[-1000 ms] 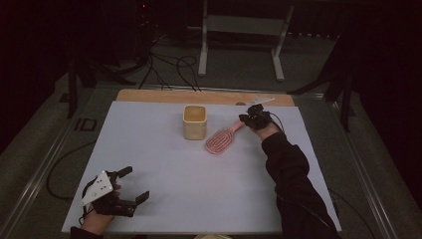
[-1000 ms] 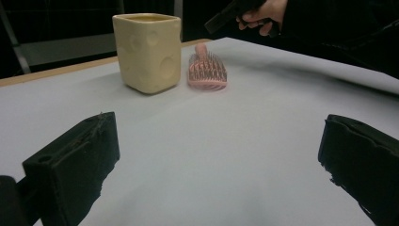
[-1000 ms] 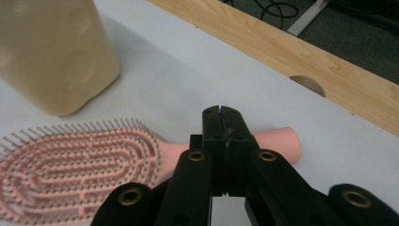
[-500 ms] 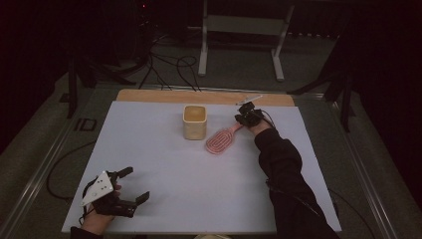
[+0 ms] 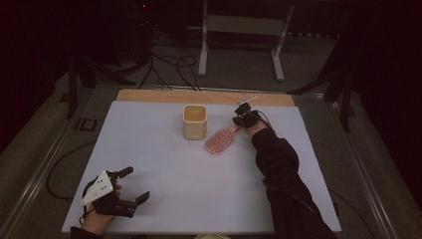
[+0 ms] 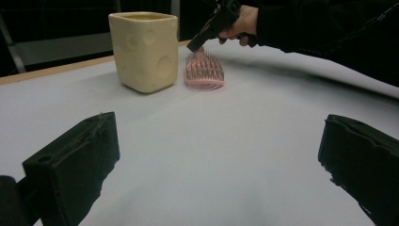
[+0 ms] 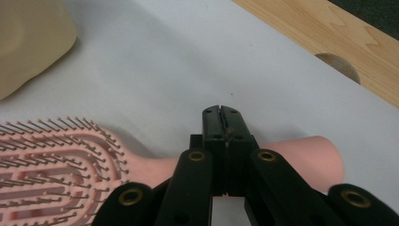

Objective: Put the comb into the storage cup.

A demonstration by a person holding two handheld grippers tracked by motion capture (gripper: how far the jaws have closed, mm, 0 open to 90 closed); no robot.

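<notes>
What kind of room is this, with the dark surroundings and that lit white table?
Probably a lab or recording studio, not a home: a bare white table stands on a framed bench, loose cables trail over the dark floor beside a metal stand, and a person works with hand-held grippers, the left gripper among them.

**A:** What is on the table?

**B:** A pale grey table [image 5: 164, 164] with a wooden strip [image 5: 149, 95] along its far edge. Near the middle of the far half stands a cream cup [image 5: 194, 122], upright. Just to its right lies a pink hairbrush [image 5: 221, 140], flat, its handle pointing away to the right.

**A:** Where are the hands?

**B:** The right gripper [image 5: 244, 118] sits over the end of the brush handle, on a black-sleeved arm [image 5: 278, 174] that reaches in from the bottom right. Its jaws are too small to make out. The left gripper [image 5: 133, 184] rests at the near left corner, jaws spread wide, well apart from cup and brush.
</notes>
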